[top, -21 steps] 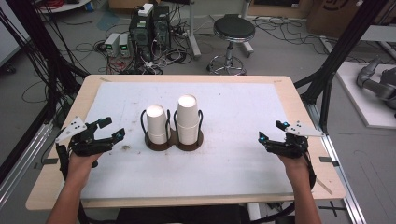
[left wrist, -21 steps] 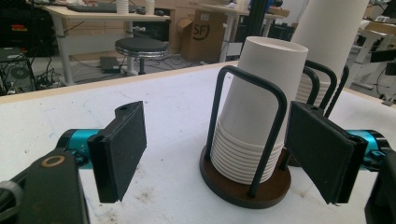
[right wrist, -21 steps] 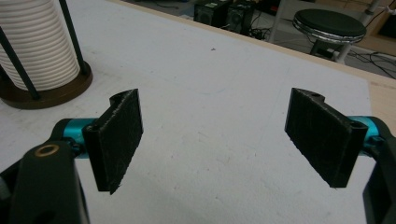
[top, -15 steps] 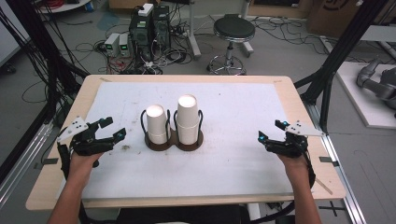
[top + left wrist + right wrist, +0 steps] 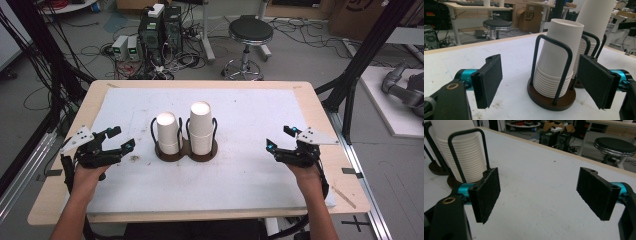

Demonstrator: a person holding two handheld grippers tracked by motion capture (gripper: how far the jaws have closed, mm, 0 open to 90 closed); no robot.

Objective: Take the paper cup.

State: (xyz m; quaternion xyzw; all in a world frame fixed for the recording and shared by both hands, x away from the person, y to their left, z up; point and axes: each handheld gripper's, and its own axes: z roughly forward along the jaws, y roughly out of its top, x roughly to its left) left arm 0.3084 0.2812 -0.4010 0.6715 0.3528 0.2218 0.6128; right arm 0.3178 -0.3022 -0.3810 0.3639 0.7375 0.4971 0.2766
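Two stacks of upside-down white paper cups stand in a dark double holder with black wire loops at the table's middle. The shorter stack is on the left, the taller stack on the right. My left gripper rests open on the white mat left of the holder, jaws pointing at the shorter stack and apart from it. Far to the right, my right gripper stands open with nothing between its pads.
The white mat covers a wooden table. Black frame posts rise at both sides. Behind the table are a stool, computer boxes and cables on the floor.
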